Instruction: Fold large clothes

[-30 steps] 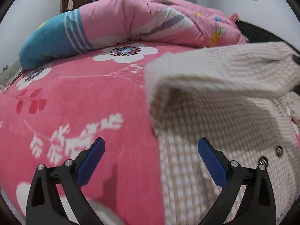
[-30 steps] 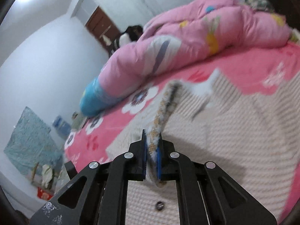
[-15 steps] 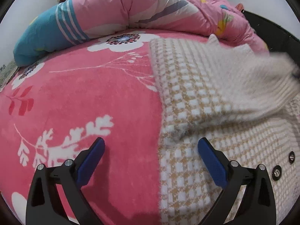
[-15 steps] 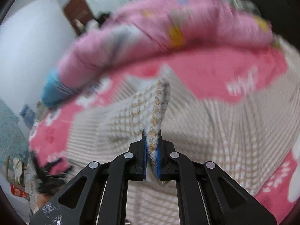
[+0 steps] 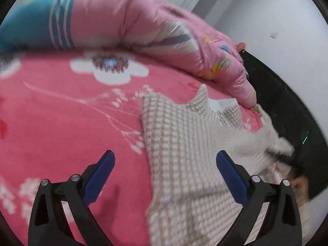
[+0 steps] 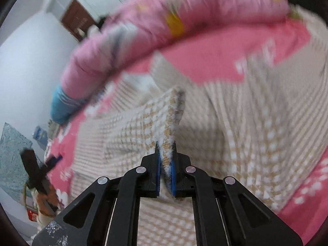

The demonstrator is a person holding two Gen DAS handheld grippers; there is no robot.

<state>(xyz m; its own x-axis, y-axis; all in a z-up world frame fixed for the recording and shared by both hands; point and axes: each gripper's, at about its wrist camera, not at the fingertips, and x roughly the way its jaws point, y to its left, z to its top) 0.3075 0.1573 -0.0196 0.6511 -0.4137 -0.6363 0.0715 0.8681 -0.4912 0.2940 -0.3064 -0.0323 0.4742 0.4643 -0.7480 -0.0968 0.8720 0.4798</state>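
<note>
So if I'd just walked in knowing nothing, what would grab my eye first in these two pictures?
Probably the bright pink flowered bedspread that fills both views, with a puffy pink quilt heaped along its far side. Next comes the cream checked jacket spread on the bed. The right gripper pinches a fold of it, while the left gripper hangs wide open over its edge.

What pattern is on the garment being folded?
Cream and tan check weave on the garment, clearest in the left wrist view.
</note>
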